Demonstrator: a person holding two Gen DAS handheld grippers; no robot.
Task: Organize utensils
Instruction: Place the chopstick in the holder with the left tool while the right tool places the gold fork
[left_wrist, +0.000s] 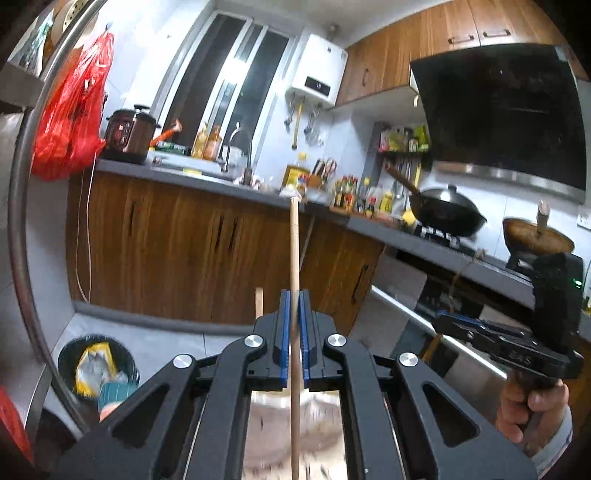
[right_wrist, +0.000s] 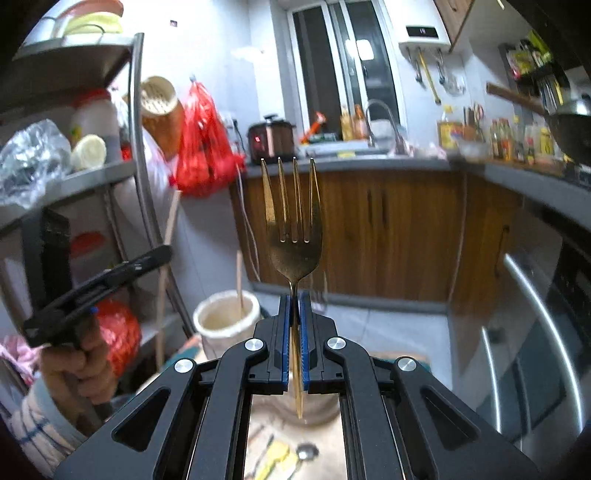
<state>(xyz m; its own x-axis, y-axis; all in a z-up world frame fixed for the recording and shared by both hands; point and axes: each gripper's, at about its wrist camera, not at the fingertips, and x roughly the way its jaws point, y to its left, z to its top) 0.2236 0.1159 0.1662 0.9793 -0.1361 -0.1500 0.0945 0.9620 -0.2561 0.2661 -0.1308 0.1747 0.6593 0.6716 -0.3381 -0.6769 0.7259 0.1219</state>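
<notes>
My left gripper is shut on a wooden chopstick that stands upright between the blue pads. A second chopstick tip shows just left of the jaws. My right gripper is shut on the neck of a gold fork, tines up. A cream utensil holder stands low and left of the fork, with one chopstick in it. The left gripper shows at the left of the right wrist view, holding its chopstick. The right gripper shows at the right of the left wrist view.
Wooden cabinets and a grey counter with a sink, bottles and a wok run across the back. A metal shelf rack and a red bag stand left. A bin sits on the floor. More utensils lie below the gripper.
</notes>
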